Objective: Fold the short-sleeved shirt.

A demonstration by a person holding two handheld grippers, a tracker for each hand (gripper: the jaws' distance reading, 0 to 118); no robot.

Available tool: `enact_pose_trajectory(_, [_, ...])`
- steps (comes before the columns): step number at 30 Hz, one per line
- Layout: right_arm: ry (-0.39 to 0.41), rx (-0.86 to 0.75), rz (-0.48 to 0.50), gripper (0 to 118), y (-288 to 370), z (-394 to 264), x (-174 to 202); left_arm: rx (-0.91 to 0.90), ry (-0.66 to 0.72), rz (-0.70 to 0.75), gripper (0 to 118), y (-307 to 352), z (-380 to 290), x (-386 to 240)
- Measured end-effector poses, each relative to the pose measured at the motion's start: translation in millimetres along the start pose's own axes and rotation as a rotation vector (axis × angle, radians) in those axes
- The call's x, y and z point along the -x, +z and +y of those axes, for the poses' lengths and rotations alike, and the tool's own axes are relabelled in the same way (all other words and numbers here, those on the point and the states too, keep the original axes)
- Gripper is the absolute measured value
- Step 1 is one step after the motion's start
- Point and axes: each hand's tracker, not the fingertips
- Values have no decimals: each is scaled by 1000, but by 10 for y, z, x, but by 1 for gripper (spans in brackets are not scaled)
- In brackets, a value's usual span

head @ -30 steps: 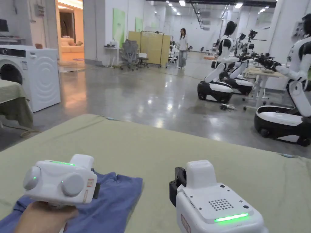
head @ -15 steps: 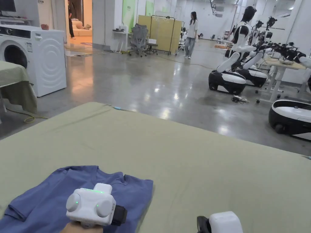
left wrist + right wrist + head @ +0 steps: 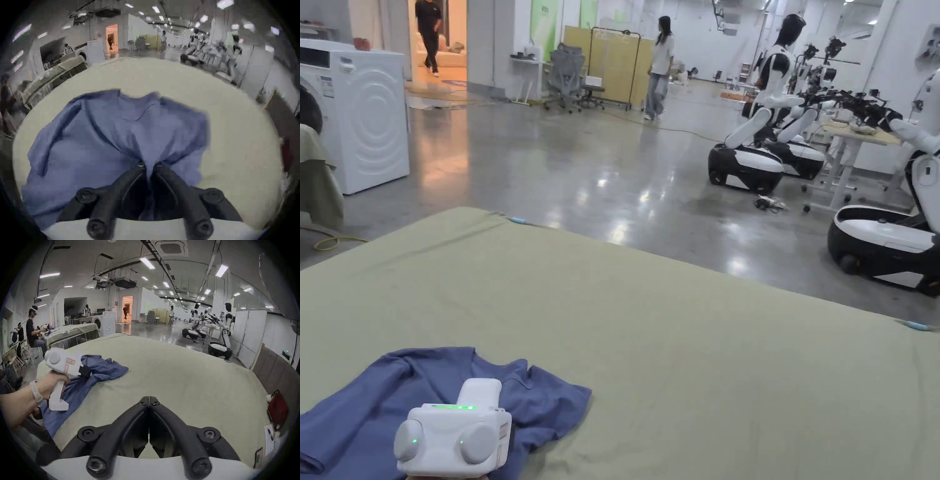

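Jaws of left gripper (image 3: 148, 165) pinched on a gathered bunch of blue short-sleeved shirt (image 3: 100, 142), cloth drawn into folds running to the tips. Shirt (image 3: 375, 400) rumpled, lying at the near left part of the green-covered desk (image 3: 687, 350), one edge turned over toward the middle. Left gripper (image 3: 453, 437) low over the shirt in the head view, white housing with a green light on top. From the right gripper view, hand (image 3: 48, 386) around the white handle of the left gripper (image 3: 85, 372), a pale band on the wrist. Jaws of right gripper (image 3: 149, 400) pressed tip to tip with nothing between, over bare desk (image 3: 178, 378), well apart from the shirt (image 3: 103, 369). Beyond, grey polished floor (image 3: 581, 169), a washing machine (image 3: 362, 119) to the left, white wheeled robots (image 3: 747, 169) to the right.
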Motion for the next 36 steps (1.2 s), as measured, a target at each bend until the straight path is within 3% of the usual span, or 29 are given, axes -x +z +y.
enact_pose_trajectory(5, [-71, -14, -47, 3, 270, -73, -297, -57, -144, -172, 0, 372, 149, -850])
enact_pose_trajectory(17, [-190, -10, -274, 3, 1044, -583, -1343, -81, -345, -686, 0, 1025, -60, -3779])
enact_pose_trajectory(21, [-215, 6, -346, 3, 1221, -783, -1684, 42, -474, -720, 0, 828, -541, -4683])
enact_pose_trajectory(24, [-258, 16, -377, 3, 1294, -945, -1903, 166, -564, -653, 0, 453, -1047, -5140])
enact_pose_trajectory(27, [-289, 28, -394, 3, 1360, -1015, -2039, 261, -619, -598, 0, 165, -1436, -5298])
enact_pose_trajectory(32, [-293, 25, -394, 3, 1384, -1062, -2100, 196, -593, -627, 2, 289, -1434, -5163])
enact_pose_trajectory(33, [-295, 25, -388, 3, 1397, -1049, -2090, 140, -603, -663, 13, 415, -1404, -5079])
enact_pose_trajectory(34, [-297, 20, -380, 3, 1391, -1042, -2085, 105, -611, -693, 40, 558, -1348, -4963])
enact_pose_trajectory(35, [-295, 7, -369, 3, 1412, -1027, -2049, 76, -605, -718, 83, 706, -1302, -4844])
enact_pose_trajectory(36, [-291, -5, -360, 3, 1426, -1001, -2002, 36, -611, -720, 118, 893, -1287, -4705])
